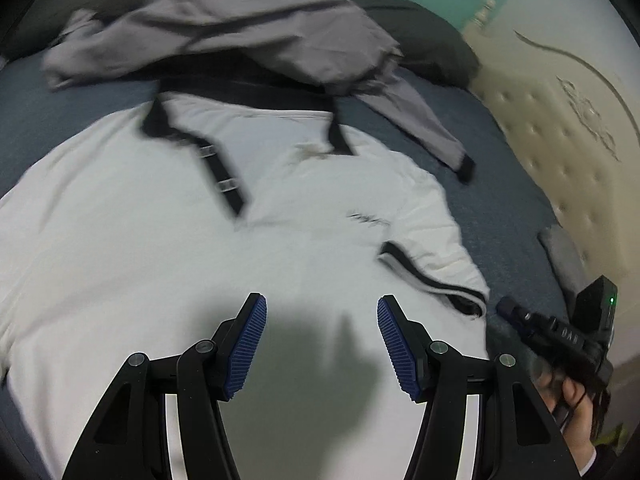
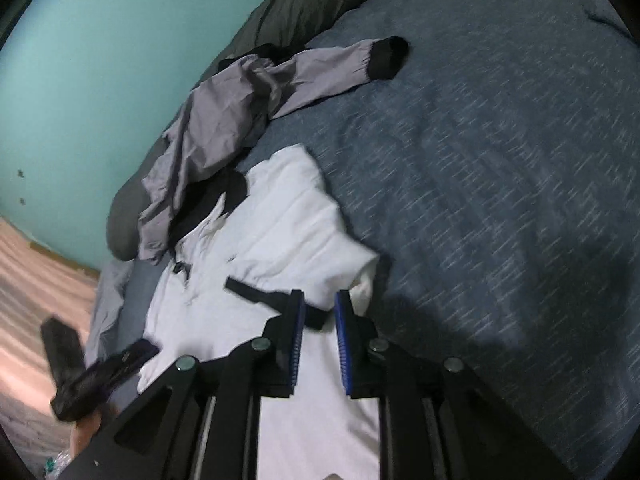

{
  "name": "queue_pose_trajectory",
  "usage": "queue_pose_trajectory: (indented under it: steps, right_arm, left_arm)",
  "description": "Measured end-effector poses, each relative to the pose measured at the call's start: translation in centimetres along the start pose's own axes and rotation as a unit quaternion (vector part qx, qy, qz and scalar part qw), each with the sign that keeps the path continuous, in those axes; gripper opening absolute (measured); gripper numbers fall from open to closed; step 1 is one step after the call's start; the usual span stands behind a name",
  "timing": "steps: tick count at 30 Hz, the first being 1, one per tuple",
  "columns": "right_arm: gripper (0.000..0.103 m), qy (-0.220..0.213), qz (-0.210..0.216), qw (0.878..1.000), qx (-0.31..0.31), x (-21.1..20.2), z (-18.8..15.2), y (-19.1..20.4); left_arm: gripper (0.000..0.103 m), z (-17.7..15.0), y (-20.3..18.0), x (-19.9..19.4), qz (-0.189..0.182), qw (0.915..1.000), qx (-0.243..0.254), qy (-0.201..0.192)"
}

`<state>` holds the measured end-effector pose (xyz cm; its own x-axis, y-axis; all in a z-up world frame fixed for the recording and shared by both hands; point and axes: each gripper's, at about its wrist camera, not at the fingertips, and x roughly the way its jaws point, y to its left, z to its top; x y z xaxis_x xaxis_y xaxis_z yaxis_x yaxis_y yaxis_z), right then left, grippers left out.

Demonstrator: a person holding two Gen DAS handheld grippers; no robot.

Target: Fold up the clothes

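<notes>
Clothes lie across a bed (image 2: 500,152) with a blue-grey heathered cover, filling most of both frames. A white polo shirt (image 1: 140,248) with black collar and cuff trim spreads over the centre and lower left of the left wrist view; a grey jacket (image 1: 224,28) with a black cuff sits crumpled above it, overlapping its collar. A cream tufted headboard (image 1: 560,92) lines the right edge. The left tool (image 1: 322,344) hangs released above the shirt's body. The right tool (image 2: 320,340), fingers narrowed but parted, straddles the sleeve's black cuff (image 2: 316,320); a grip cannot be confirmed.
</notes>
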<state>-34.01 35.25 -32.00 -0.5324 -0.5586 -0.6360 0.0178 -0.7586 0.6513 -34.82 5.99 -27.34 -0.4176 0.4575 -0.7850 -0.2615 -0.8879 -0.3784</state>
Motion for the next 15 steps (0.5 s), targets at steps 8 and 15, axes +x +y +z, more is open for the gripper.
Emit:
queue_pose_trajectory:
  steps: [8,15]
  right_arm:
    - [0.015,0.016,0.026,1.0,0.002,1.0,-0.7,0.6]
    - [0.015,0.022,0.034,0.999,0.022,1.9,-0.4,0.0]
  left_arm:
    - [0.061,2.6,-1.7,5.0,-0.031,0.9991,-0.008,0.029]
    - [0.044,3.4,-2.2,7.5,-0.046,0.9979,-0.009,0.045]
